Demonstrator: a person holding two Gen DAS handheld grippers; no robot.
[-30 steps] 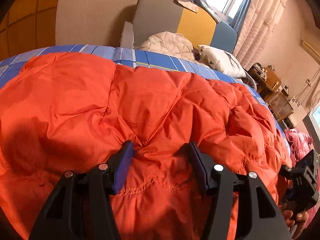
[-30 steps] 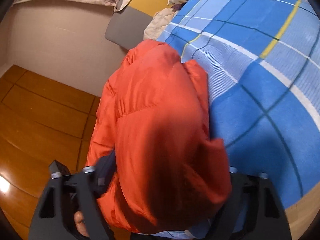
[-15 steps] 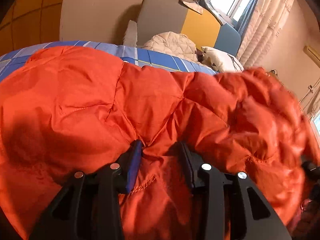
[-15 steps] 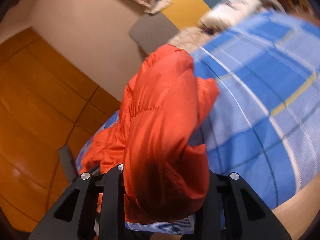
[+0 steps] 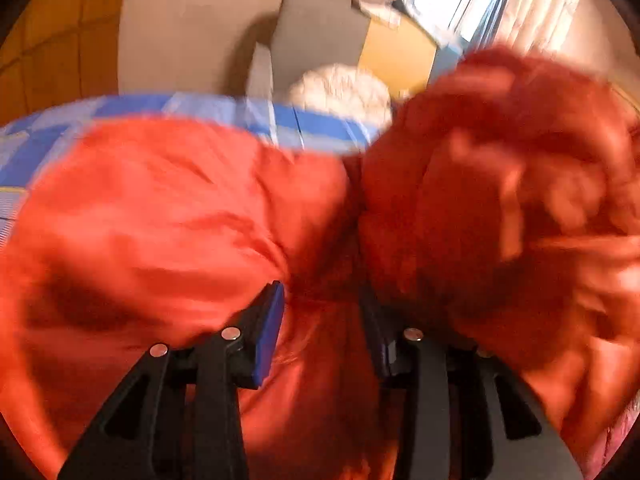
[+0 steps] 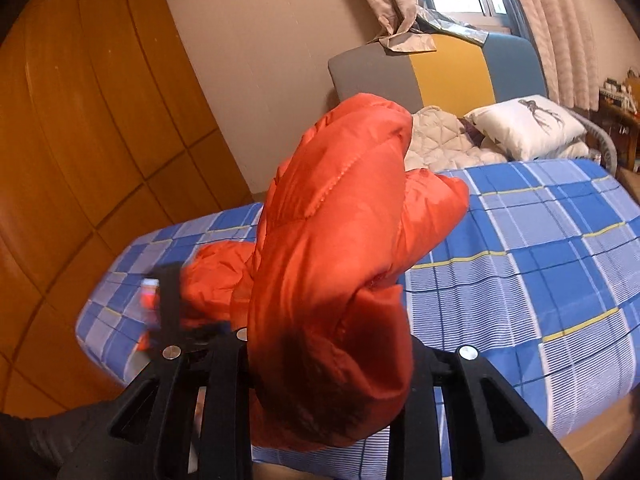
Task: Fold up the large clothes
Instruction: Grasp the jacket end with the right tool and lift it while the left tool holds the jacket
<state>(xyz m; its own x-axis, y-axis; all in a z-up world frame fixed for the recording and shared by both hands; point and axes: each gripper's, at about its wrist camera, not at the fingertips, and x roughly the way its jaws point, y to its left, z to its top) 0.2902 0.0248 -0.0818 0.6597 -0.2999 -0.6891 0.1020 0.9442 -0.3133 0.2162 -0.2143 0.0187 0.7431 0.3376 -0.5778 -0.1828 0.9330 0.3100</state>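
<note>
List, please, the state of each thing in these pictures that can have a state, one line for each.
Orange quilted puffer jacket: partly lifted off the bed, bunched, not yet folded.
Left gripper: shut on the jacket's fabric.
Right gripper: shut on a raised bundle of the jacket.
Blue checked bed sheet: spread flat over the bed.
White printed pillow: lying at the bed's head.
Beige curtain: drawn aside from the window.

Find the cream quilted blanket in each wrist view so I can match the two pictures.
Left wrist: the blanket sits top centre, blurred, just beyond the bed's far edge, above the orange jacket.
Right wrist: the blanket lies upper right of centre, partly behind the raised jacket, left of the white pillow.
Shared landmark: the grey-and-yellow headboard behind it.
</note>
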